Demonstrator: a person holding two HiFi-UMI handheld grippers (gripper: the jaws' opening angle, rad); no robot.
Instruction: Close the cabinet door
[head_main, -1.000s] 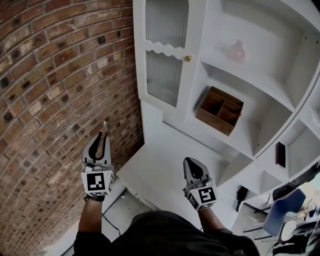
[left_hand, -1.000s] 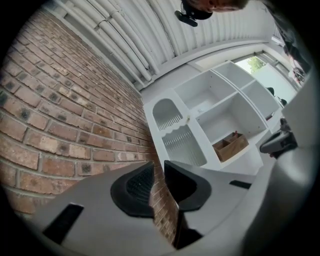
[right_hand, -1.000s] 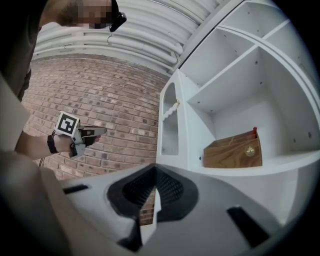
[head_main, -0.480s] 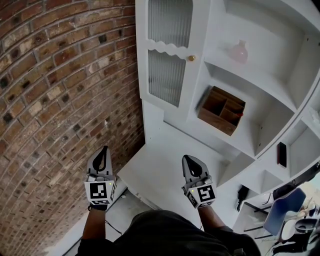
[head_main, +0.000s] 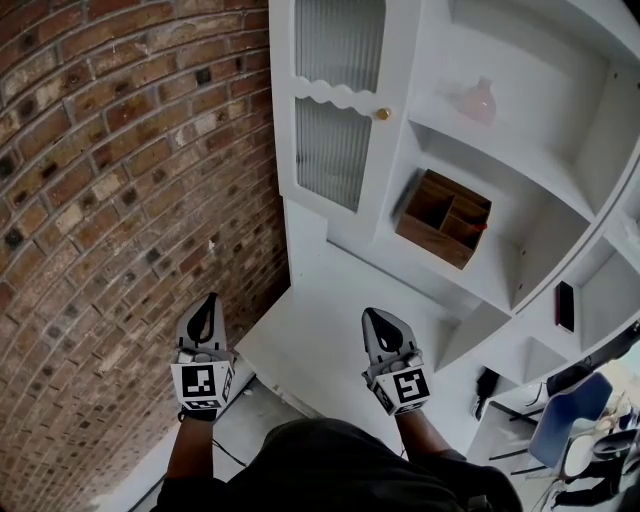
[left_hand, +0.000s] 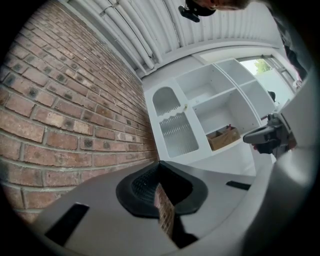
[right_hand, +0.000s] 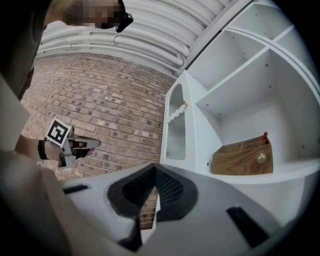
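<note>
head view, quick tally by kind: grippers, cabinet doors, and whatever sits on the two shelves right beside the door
grippers: 2 (left gripper, right gripper)
glass-panelled cabinet door: 1
pink vase: 1
wooden divider box: 1
total: 5

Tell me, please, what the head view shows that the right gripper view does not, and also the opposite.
Only the head view: a pink vase on the upper shelf, a blue chair at lower right, and the right gripper from outside, with its marker cube. Only the right gripper view: white pipes along the ceiling, a round emblem on the wooden box, and its own jaws close up, shut and empty. Both: the open cabinet door with its knob, the wooden box, the brick wall and the left gripper.
</note>
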